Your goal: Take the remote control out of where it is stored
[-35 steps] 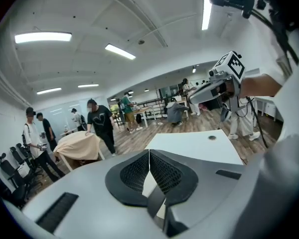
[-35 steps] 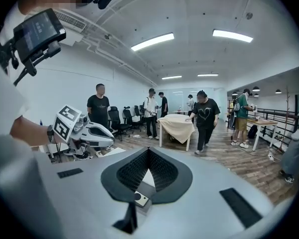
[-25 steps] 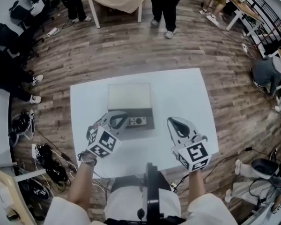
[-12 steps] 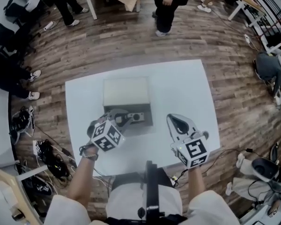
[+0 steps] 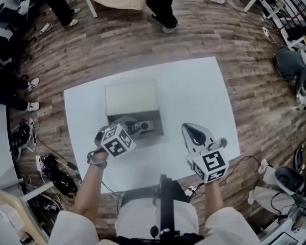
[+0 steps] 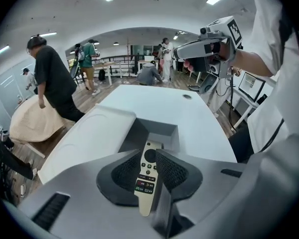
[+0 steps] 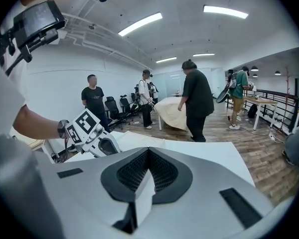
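Holding the left gripper (image 6: 148,152) nose-down over the open storage box (image 6: 165,129), with jaws part-way apart after just opening. Straddling the remote control (image 6: 146,176) and not pressing on it yet. Keeping the right gripper (image 7: 148,151) pinched together on nothing, parked off to the side above the white table (image 5: 194,91) and not touching the box. Seeing the remote control lying flat, buttons up, in the box's dark tray (image 5: 157,132), with the pale lid (image 5: 131,99) flipped back beyond it. Judging the remote control as light, rigid, slim plastic with smooth sides, so likely slipping or pivoting if pinched near one end. Aiming for the long edges around mid-body, just below the round pad, squeezing across the narrow width and staying off the buttons. Expecting little room beside the tray walls, so probably needing a straight lift after closing, and only a modest squeeze.
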Tool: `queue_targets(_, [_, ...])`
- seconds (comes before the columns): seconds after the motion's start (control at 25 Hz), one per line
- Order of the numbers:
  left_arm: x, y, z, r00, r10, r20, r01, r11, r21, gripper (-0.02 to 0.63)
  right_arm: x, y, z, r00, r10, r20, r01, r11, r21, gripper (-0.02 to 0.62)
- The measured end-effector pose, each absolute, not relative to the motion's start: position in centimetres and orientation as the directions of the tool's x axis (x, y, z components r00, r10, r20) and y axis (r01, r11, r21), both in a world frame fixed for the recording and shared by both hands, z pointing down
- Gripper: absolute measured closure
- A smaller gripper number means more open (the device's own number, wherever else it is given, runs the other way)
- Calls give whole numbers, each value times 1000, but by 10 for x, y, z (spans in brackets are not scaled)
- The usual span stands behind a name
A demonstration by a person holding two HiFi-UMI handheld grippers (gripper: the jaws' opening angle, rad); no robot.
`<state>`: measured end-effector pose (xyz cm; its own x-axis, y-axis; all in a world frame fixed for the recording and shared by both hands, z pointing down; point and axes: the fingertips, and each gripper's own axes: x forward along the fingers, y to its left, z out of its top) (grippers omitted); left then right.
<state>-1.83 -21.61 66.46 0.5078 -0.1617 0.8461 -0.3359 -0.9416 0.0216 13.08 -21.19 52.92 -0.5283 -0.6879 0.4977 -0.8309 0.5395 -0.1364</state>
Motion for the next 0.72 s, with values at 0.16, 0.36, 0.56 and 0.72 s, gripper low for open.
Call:
queue_targets(0.16, [-22, -210, 690, 453, -98, 886, -302, -952, 49, 517, 131, -212, 533, -525, -685, 506, -835, 531, -148, 597])
queue_targets(0.36, [-25, -205, 706, 418, -47, 907, -265, -961, 73, 472, 128, -210, 536, -525, -684, 506, -837, 522, -163, 597])
queue_targets(0.56, [-26, -204, 712, 394, -18, 919, -233, -969, 81, 446, 129, -208, 539, -526, -681, 509, -838, 517, -175, 597])
queue_targets(0.72, [-27, -203, 712, 362, 13, 932, -201, -975, 92, 433, 127, -210, 538, -524, -680, 513, -839, 514, -178, 597])
